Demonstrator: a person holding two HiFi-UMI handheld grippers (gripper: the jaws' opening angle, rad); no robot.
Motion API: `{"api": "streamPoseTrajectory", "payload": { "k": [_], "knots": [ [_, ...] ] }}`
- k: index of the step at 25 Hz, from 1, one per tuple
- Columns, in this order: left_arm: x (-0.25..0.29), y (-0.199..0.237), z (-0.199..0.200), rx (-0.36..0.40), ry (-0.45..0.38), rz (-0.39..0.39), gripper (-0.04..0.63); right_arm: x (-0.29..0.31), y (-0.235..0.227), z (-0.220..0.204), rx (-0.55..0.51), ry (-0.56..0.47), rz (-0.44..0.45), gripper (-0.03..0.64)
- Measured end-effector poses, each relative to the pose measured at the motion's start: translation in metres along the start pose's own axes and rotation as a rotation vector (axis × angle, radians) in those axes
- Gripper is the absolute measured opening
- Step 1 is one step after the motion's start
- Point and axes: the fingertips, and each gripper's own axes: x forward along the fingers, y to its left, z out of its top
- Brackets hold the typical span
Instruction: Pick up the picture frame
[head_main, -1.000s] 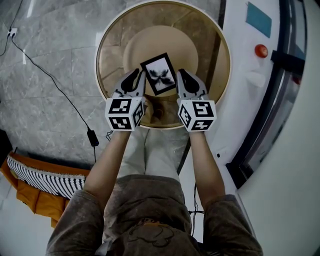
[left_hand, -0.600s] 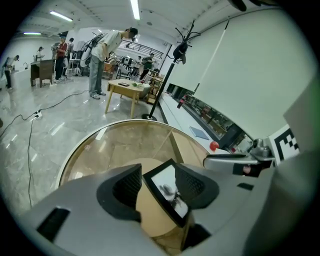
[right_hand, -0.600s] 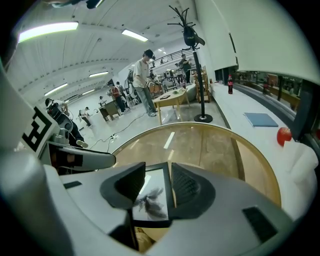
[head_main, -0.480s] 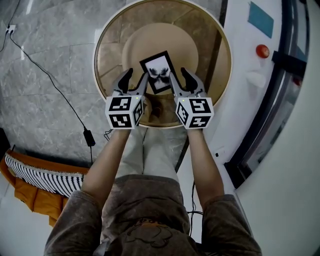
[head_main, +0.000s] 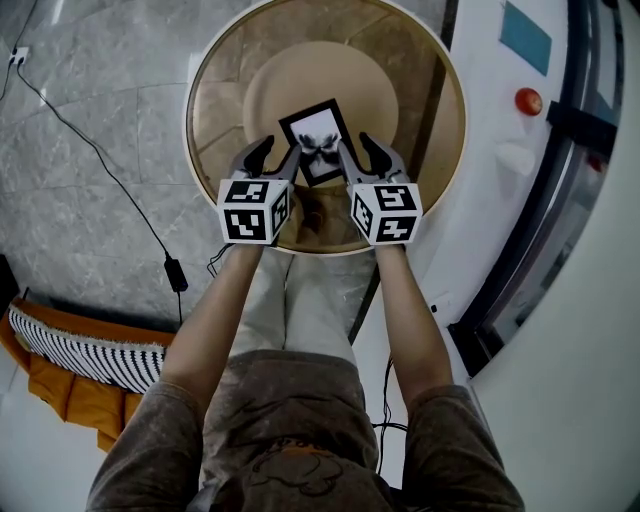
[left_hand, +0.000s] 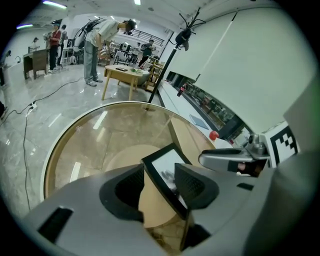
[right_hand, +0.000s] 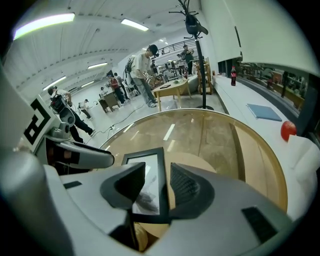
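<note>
A black picture frame (head_main: 318, 142) with a dark inked print stands tilted on the round glass table (head_main: 215, 95). My left gripper (head_main: 278, 154) is open, its jaws just spread wide, and they straddle the frame's left edge. My right gripper (head_main: 358, 150) is open too, also just spread, astride the right edge. In the left gripper view the frame (left_hand: 165, 162) runs between the two fingers (left_hand: 192, 185) of the left gripper (left_hand: 157, 182), with no clear press. In the right gripper view the frame (right_hand: 150, 165) sits likewise between the jaws of the right gripper (right_hand: 157, 182).
The glass top rests on a round wooden base (head_main: 300, 75). A white machine with a red button (head_main: 528, 101) borders the table on the right. A cable (head_main: 100, 165) runs over the grey floor at the left. A coat stand (left_hand: 172, 55) and several people stand far behind.
Both grippers went from shut to wide open and sank toward the table, so each now has an edge of the frame between its jaws. The frame has not moved.
</note>
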Motion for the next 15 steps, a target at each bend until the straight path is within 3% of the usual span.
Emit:
{"api": "streamPoseTrajectory", "payload": {
  "k": [15],
  "knots": [
    [0.028, 0.010, -0.025, -0.085, 0.090, 0.037, 0.184, 0.030, -0.011, -0.026, 0.001, 0.067, 0.031, 0.170]
  ]
}}
